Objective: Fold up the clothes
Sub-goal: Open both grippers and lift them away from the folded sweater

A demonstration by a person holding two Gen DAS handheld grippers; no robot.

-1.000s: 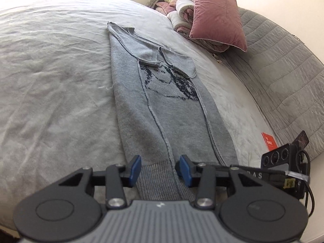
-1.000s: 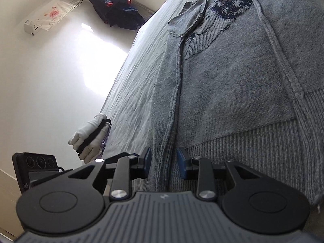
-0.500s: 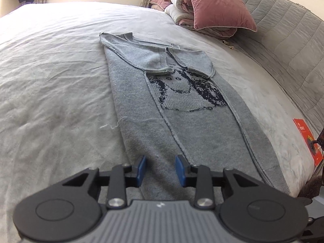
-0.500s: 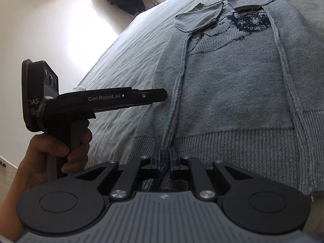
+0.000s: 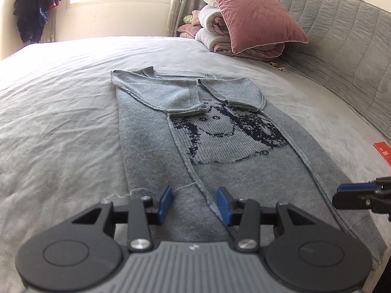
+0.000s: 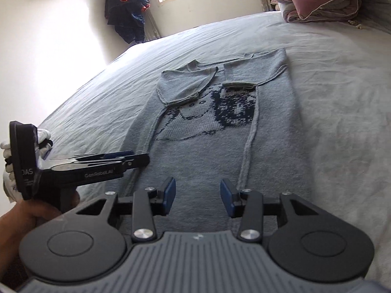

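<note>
Grey sweater (image 5: 207,146) lay flat on the bed (image 5: 61,122), sleeves folded in.
Left gripper (image 5: 194,204) and right gripper (image 6: 198,199) hovered over its near hem, jaws opening, empty; next likely needs pinching the hem and folding it farward.

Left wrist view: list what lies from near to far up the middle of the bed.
Left hand-held gripper → grey sweater with its knitted face design → folded-in sleeves → bare bedsheet → window wall.
</note>
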